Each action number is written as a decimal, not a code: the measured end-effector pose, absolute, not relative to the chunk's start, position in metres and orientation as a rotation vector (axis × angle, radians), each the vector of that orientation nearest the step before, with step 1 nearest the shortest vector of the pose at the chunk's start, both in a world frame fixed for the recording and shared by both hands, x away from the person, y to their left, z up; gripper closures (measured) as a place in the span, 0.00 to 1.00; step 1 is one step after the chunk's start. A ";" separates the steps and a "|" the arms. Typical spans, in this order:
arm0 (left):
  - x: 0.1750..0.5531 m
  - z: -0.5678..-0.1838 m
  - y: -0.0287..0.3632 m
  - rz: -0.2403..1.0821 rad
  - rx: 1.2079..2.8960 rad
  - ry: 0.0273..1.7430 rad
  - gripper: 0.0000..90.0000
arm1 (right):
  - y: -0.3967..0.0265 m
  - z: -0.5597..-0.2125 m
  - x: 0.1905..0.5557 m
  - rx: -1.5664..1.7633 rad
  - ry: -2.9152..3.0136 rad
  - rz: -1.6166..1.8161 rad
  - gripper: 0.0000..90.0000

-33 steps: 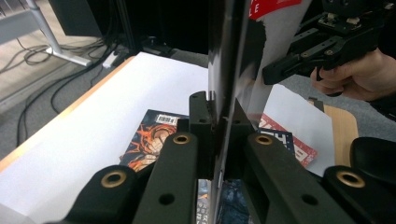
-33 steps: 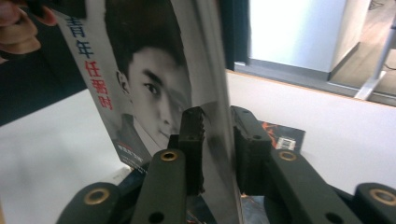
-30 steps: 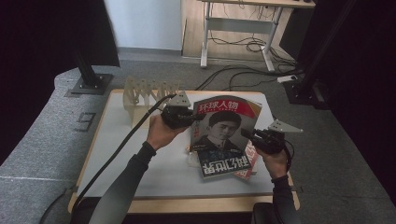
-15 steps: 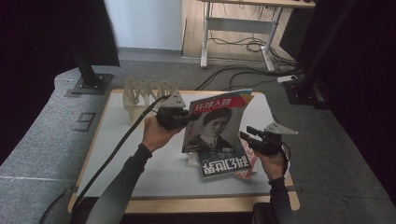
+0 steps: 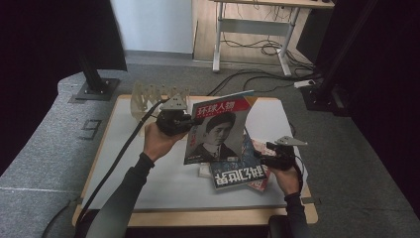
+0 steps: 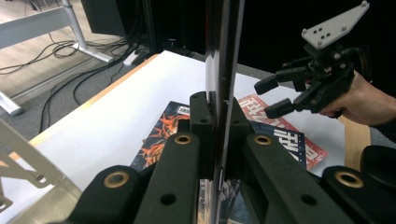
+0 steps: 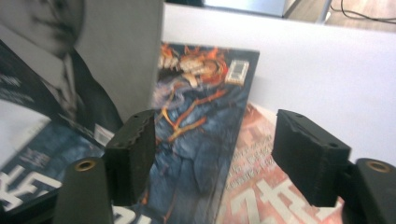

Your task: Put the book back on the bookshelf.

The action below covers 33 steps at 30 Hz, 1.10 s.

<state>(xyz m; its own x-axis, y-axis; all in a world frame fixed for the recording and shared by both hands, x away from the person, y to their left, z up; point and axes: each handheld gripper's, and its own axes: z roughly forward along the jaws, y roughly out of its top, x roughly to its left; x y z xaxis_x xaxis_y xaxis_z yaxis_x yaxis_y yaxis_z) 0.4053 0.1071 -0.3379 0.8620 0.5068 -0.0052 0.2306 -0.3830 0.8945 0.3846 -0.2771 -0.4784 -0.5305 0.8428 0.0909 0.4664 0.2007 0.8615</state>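
A portrait magazine (image 5: 216, 131) was held upright above the white table (image 5: 124, 148), its left edge clamped between the jaws of the left gripper (image 5: 184, 120); in the left gripper view the thin edge of the magazine (image 6: 223, 56) was seen running up from between the closed jaws. The step in hand was judged to be the lifting of this magazine off the pile. The right gripper (image 5: 263, 154) was held with its jaws spread and nothing between them, just over the remaining magazines (image 5: 237, 173), a dark flame-patterned cover (image 7: 196, 135) and a red one (image 7: 254, 186) being seen beneath it. A carry towards the slotted rack (image 5: 151, 95) at the far left of the table was judged likely to be called for next, with the magazine kept upright. The path to the rack appeared unobstructed, though the trailing cable (image 5: 121, 148) lay close by
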 end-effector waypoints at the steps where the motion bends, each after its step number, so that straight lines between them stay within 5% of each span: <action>1: 0.405 -0.337 0.108 0.328 1.975 0.547 0.96 | -0.277 -0.480 0.385 1.220 2.088 1.260 0.28; 18: 0.406 -0.329 0.130 0.338 1.956 0.621 0.96 | -0.276 -0.513 0.389 1.322 2.179 1.178 0.00; 33: 0.403 -0.316 0.150 0.372 1.939 0.669 0.97 | -0.273 -0.520 0.388 1.270 2.183 1.133 0.00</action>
